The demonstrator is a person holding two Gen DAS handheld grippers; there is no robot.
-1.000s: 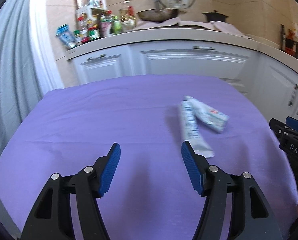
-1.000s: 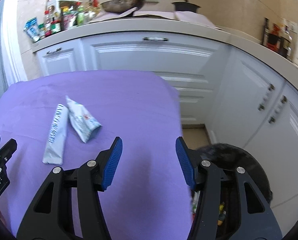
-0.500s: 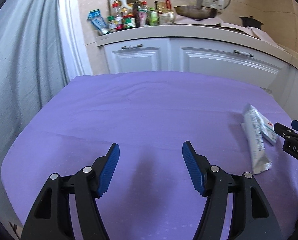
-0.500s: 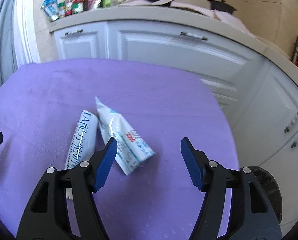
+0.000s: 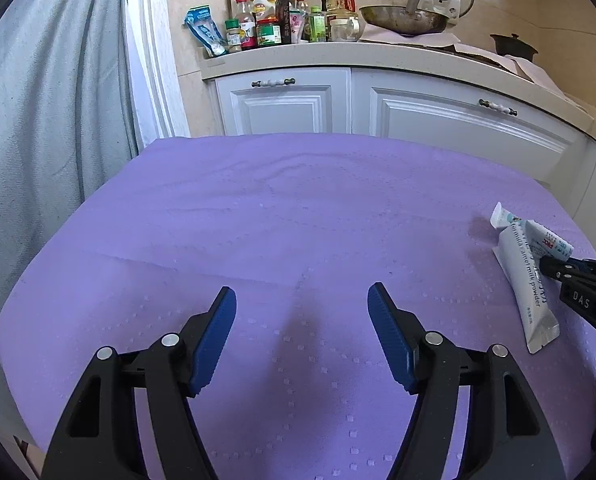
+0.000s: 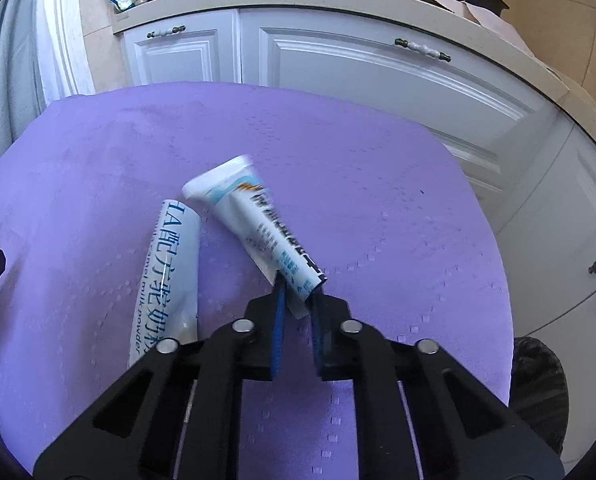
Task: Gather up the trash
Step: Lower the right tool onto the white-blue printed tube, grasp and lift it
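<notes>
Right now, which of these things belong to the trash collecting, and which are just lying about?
Job:
- short packet, pinched by right gripper
- long milk powder sachet, on the cloth
- dark bin

Just there:
- purple cloth
- bottles and jars
- pan
- cupboards

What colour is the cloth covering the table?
Purple, with a faint pattern of small raised squares on the tablecloth. It shows best in the left wrist view.

The cloth [image 6: 338, 160] is purple with tiny square dots. On the cloth, two packets [image 6: 257, 224] are white with blue writing. The cupboards [image 6: 338, 52] behind are white.
</notes>
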